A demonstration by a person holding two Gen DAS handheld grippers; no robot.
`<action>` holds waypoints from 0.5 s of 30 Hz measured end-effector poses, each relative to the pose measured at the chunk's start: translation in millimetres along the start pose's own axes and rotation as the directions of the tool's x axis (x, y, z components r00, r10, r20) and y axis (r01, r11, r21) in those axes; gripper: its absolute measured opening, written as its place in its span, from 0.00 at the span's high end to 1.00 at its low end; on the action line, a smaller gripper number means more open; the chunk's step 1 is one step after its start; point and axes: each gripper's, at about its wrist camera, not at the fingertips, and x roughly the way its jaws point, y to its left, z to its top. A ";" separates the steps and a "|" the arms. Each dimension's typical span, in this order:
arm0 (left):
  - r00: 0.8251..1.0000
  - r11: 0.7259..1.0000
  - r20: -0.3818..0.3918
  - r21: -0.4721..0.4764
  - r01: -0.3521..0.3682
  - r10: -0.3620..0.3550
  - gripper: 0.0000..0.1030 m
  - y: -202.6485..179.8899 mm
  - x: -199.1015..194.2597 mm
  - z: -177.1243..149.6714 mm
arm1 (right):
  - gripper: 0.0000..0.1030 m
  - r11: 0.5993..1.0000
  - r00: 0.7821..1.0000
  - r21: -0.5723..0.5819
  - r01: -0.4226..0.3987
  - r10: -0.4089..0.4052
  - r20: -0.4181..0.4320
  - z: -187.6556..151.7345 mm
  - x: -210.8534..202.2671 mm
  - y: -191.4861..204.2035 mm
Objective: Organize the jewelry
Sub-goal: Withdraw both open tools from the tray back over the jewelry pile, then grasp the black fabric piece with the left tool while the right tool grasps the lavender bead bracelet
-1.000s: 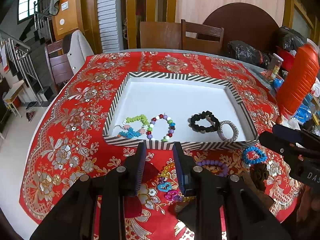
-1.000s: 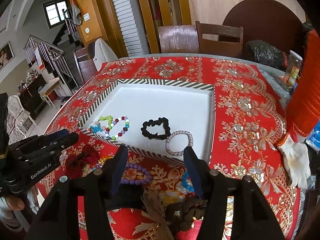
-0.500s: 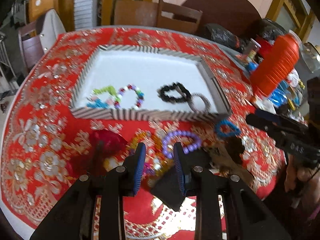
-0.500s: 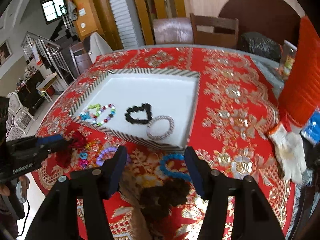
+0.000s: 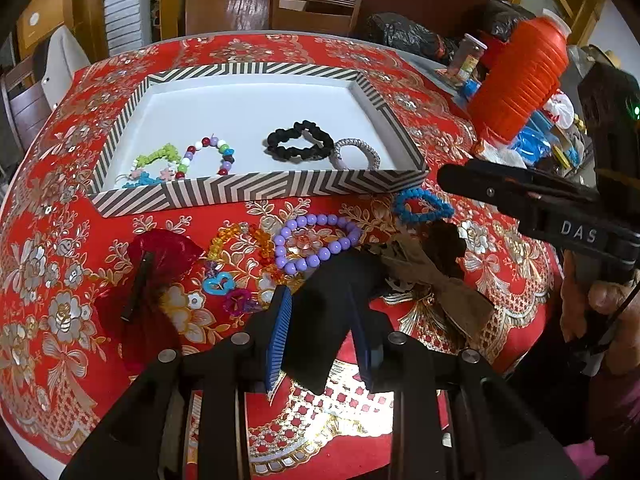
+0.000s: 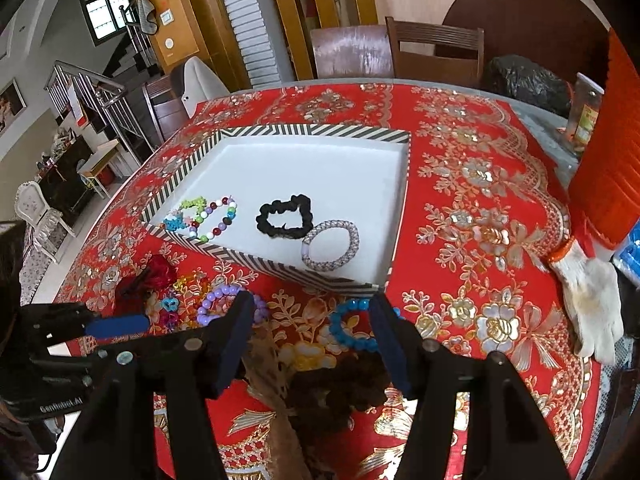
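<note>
A striped tray [image 5: 256,194] [image 6: 256,258] holds beaded bracelets [image 5: 208,158], a black scrunchie [image 5: 300,146] [image 6: 286,216] and a silver bangle [image 5: 356,154] [image 6: 330,250]. On the red cloth in front lie a purple bead bracelet [image 5: 316,240] [image 6: 224,300], a blue bracelet [image 5: 422,206] [image 6: 352,324], a red hair bow [image 5: 156,256], a brown bow [image 5: 432,276] [image 6: 336,392] and a black cloth piece [image 5: 336,304]. My left gripper [image 5: 320,316] is open around the black cloth piece. My right gripper [image 6: 312,316] is open above the brown bow.
An orange ribbed container [image 5: 520,76] and clutter stand at the right. A white glove [image 6: 592,300] lies on the cloth at the right. Small colourful charms [image 5: 228,292] lie by the red bow. Chairs stand behind the table.
My left gripper has moved right and down over the loose jewelry, and the black cloth piece is now between its fingers. My right gripper has lowered slightly toward the brown bow.
</note>
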 end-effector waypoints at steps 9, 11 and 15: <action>1.000 0.999 -0.022 0.039 0.008 -0.007 0.60 -6.5 5.0 -3.5 | 0.39 1.000 1.000 -0.002 -0.014 0.014 -0.013 0.3 3.7 3.3; 0.999 0.999 -0.033 0.048 0.021 -0.020 0.60 -6.0 7.4 -4.3 | 0.39 1.000 1.000 -0.004 -0.014 0.014 -0.022 0.3 6.4 4.0; 0.995 0.995 -0.078 0.076 0.066 -0.060 0.58 -5.7 17.4 -4.9 | 0.39 1.000 0.999 -0.002 -0.020 0.020 -0.030 0.4 9.3 4.4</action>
